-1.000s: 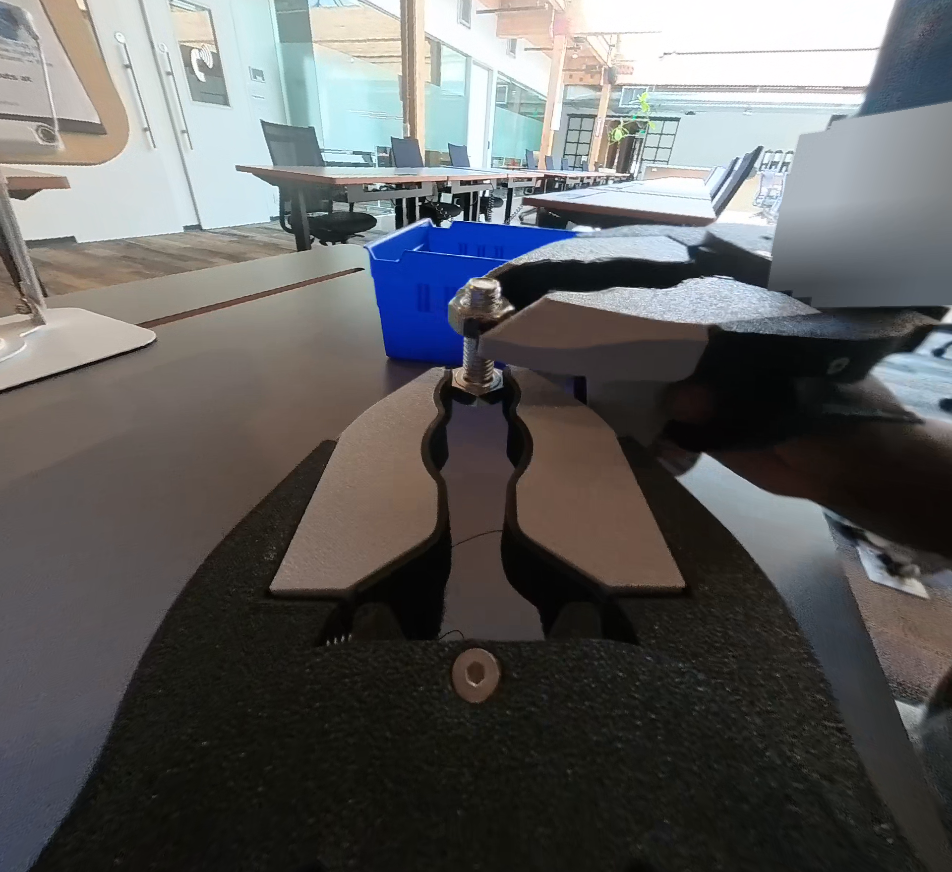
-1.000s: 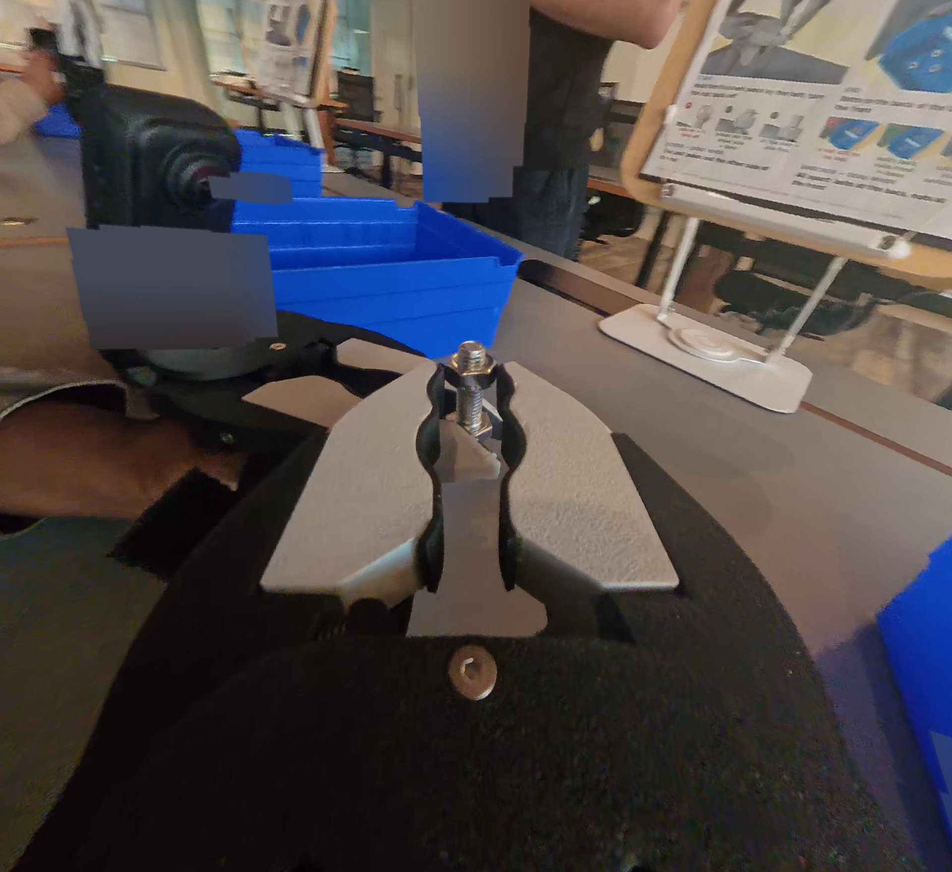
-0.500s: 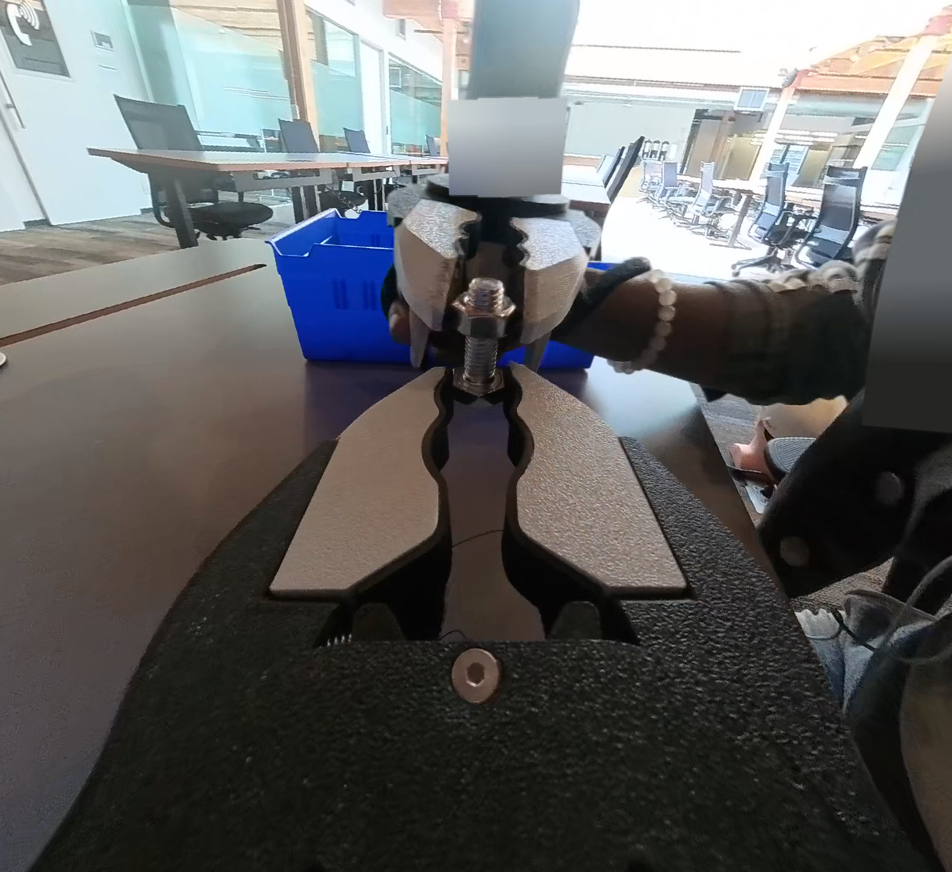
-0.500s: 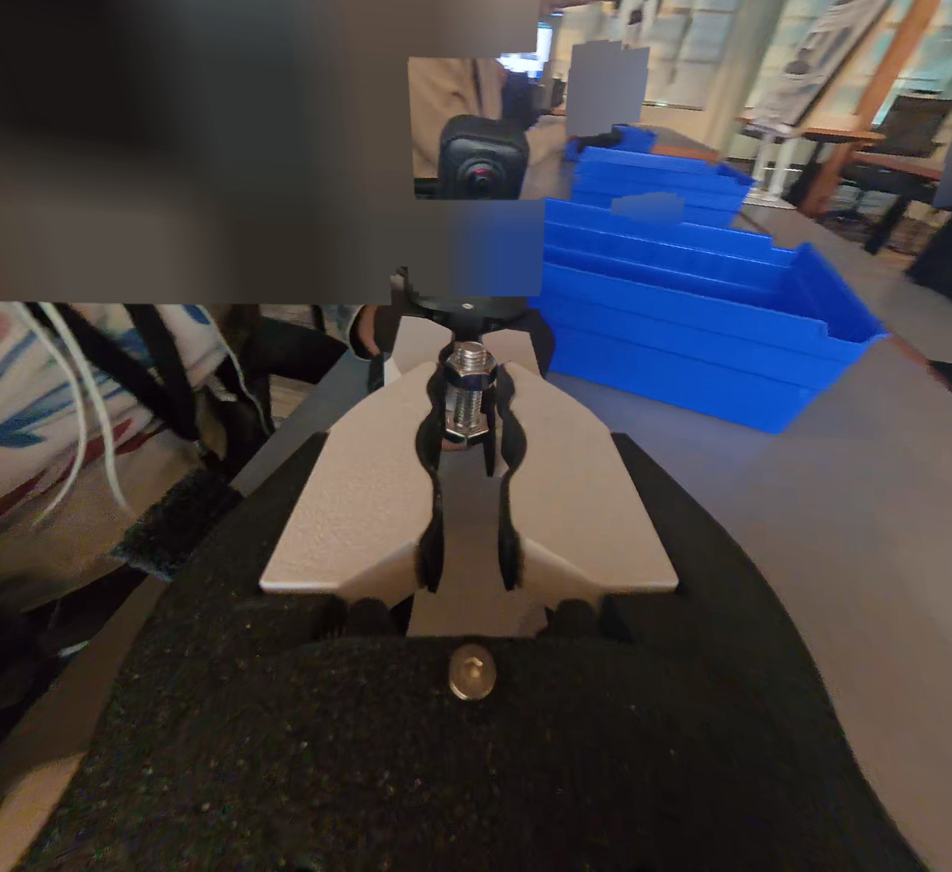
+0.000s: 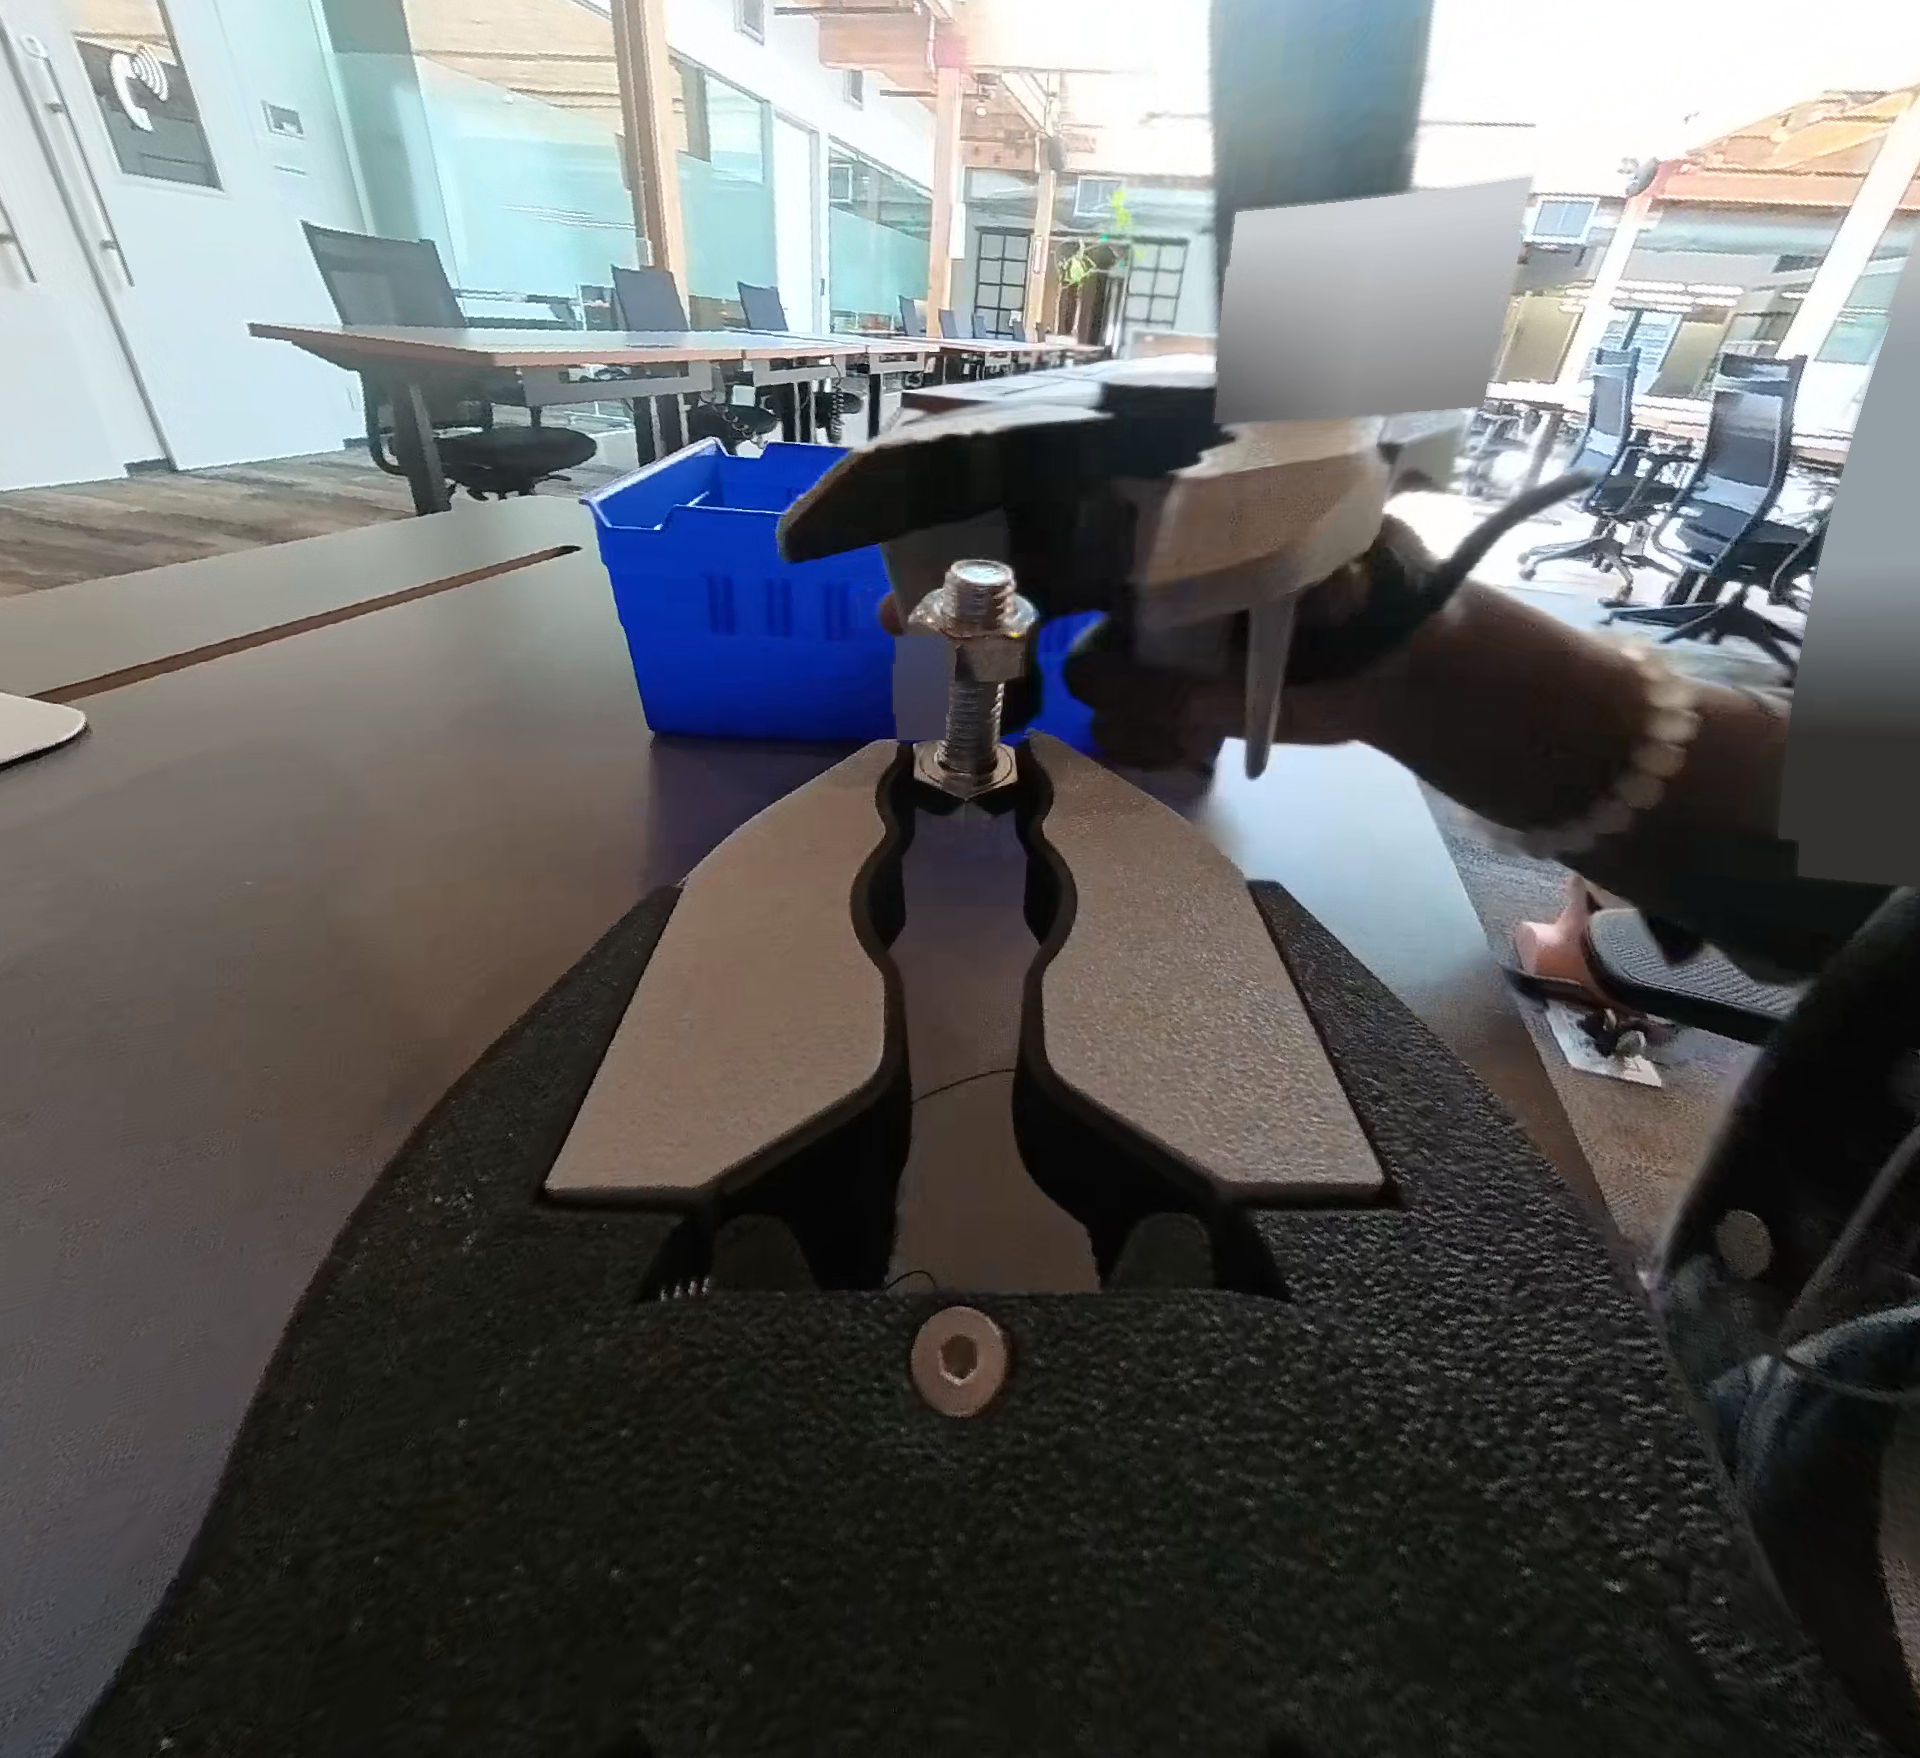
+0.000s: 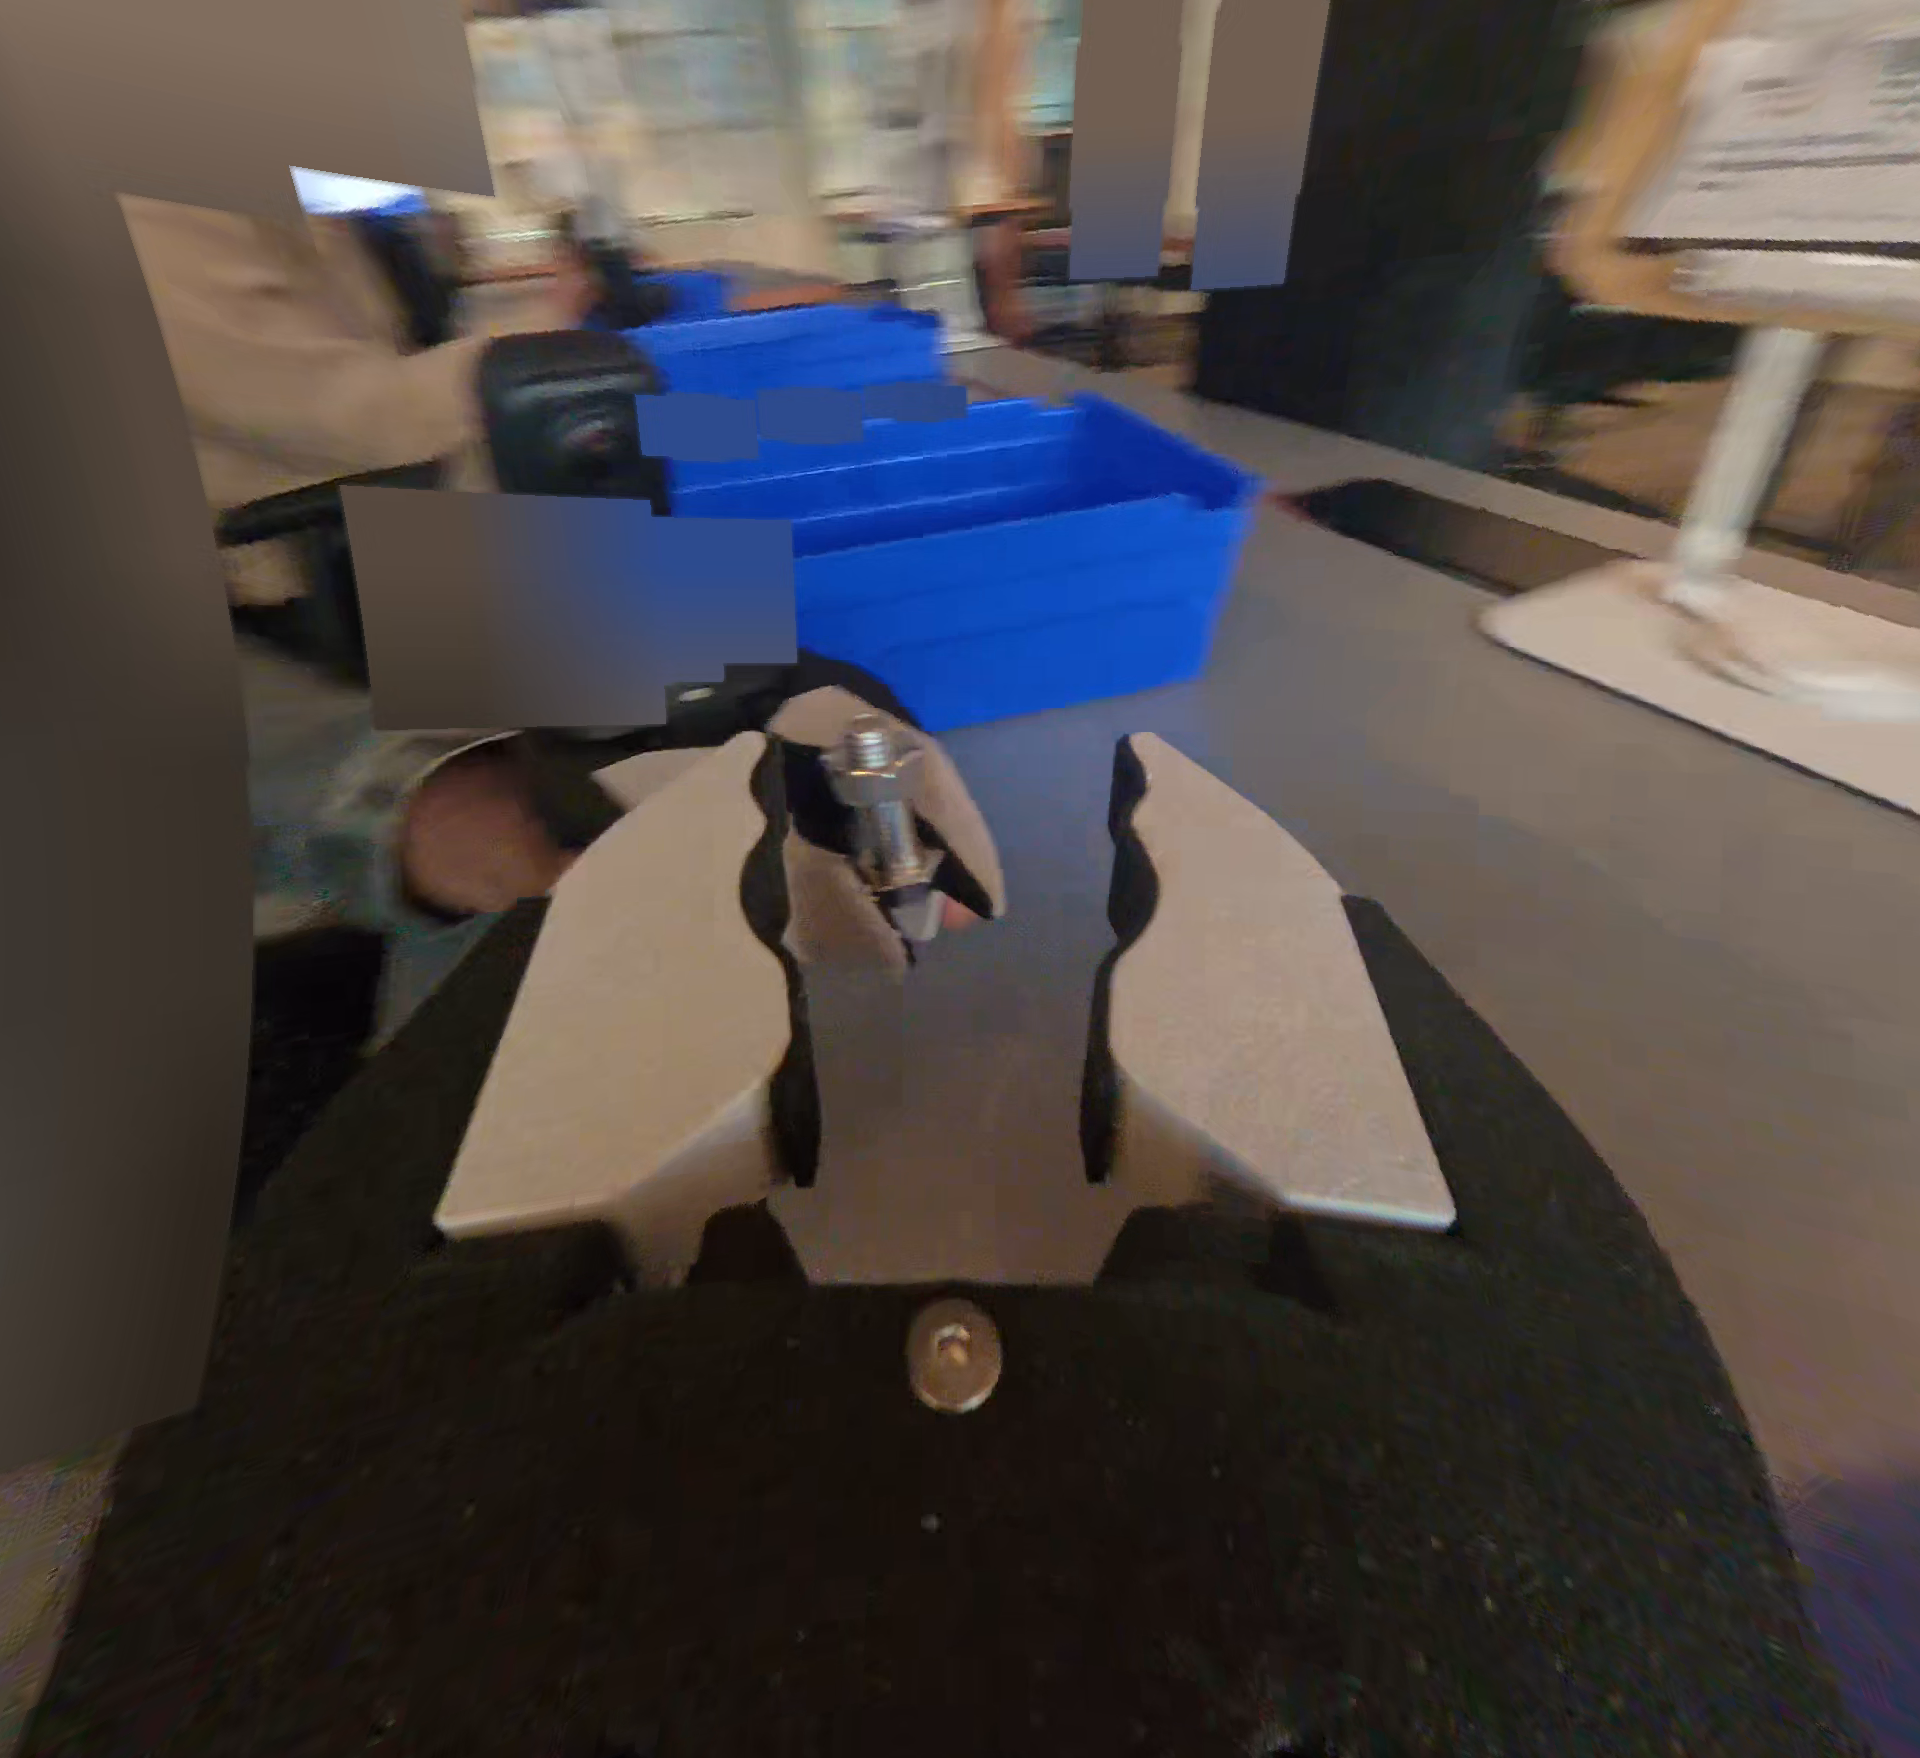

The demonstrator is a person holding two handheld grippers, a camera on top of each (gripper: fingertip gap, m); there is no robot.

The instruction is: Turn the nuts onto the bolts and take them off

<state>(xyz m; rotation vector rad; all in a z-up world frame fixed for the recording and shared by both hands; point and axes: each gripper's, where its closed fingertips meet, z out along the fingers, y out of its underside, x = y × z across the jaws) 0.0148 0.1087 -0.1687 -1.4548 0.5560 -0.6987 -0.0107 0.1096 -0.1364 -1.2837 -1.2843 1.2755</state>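
A steel bolt [image 5: 968,711] stands upright with its head clamped in my left gripper [image 5: 961,768], which is shut on it just above the dark table [image 5: 312,877]. A hex nut [image 5: 971,638] sits near the top of the thread. My right gripper [image 6: 945,752] is open and empty, its jaws spread apart just short of the bolt [image 6: 883,825] and the nut [image 6: 868,768]. In the left wrist view its fingers [image 5: 935,482] hover behind and to the right of the nut, apart from it. The right wrist view is motion-blurred.
A blue bin [image 5: 727,628] stands right behind the bolt; the right wrist view shows it [image 6: 1039,607] with more blue bins behind. A white sign stand [image 6: 1714,659] is on the table at right. People stand beyond the table. My two grippers' fingertips are within a few centimetres of each other.
My right gripper was shut on the nut and swung round the bolt with it. It has now opened, let go of the nut and drawn back. The left gripper still holds the bolt.
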